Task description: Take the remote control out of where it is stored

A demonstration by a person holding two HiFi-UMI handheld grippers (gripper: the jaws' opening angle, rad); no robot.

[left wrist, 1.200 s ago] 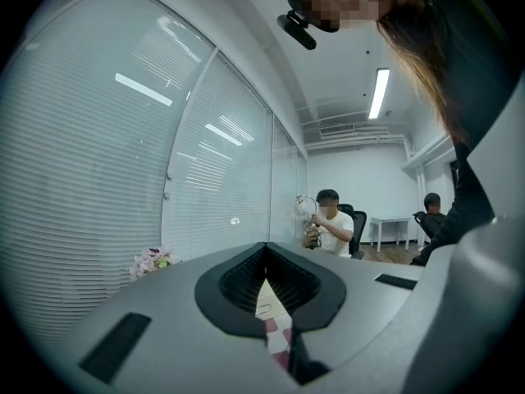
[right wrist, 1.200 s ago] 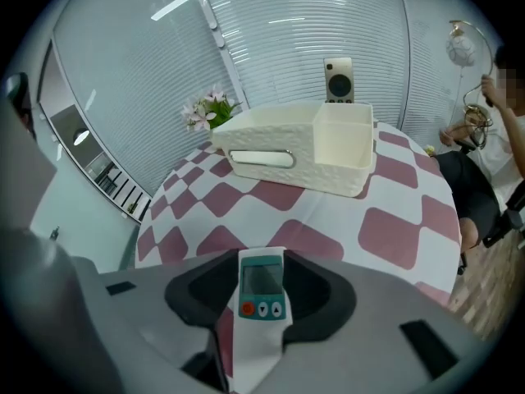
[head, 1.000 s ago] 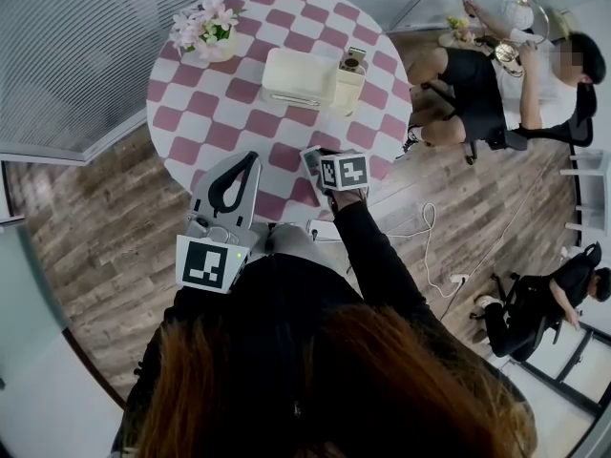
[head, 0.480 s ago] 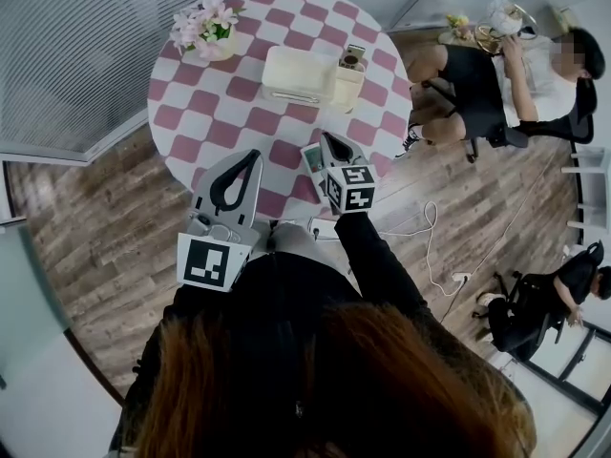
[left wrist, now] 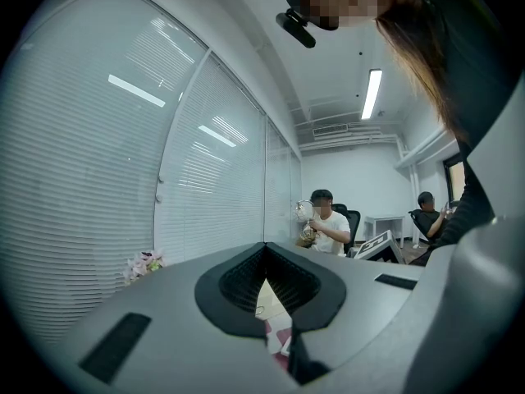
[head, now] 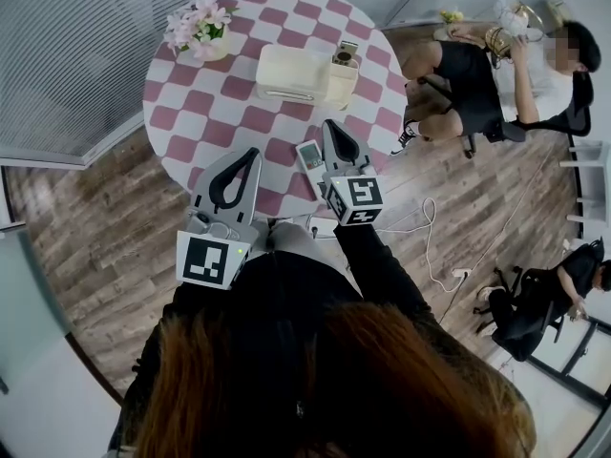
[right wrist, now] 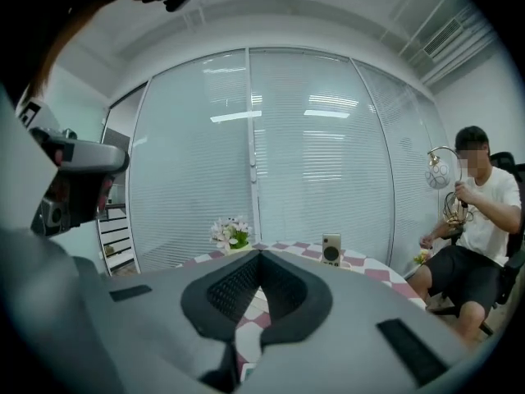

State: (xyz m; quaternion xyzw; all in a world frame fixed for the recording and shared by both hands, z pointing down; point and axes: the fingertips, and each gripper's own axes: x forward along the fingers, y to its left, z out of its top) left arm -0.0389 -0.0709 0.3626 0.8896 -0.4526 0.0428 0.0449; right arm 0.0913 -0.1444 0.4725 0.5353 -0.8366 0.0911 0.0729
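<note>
- Holding my right claw (head: 332, 130) level over the near part of the round table with the pink-and-white checked cloth (head: 205, 113). Its jaws are pressed together, tips meeting, with nothing between them.
- Change noted: a second ago this claw was tipped nose-down right over the small pale-grey rectangular remote control (head: 310, 155). It has since come up and swung level, and now points across the table.
- The remote control did not rise with it. It lies flat on the cloth just beside the right claw, on the side toward my left claw (head: 252, 156). That spot is near the table edge closest to me, well apart from the cream rectangular storage box (head: 286, 72).
- Left claw: same place as before, jaws closed tip to tip, empty, hanging over the near edge.
- Reading: the remote control sits outside the box and no claw is on it. I judge the set-down finished, and the task done or nearly done for this remote.
- Caveat: a slim cream upright device with a dark round face (head: 346, 55) stands at the right end of the box. It may be a second remote still stored, but I cannot tell from here.
- Pot of pink and white flowers (head: 200, 29) stands at the far left of the table, clear of both claws.
</note>
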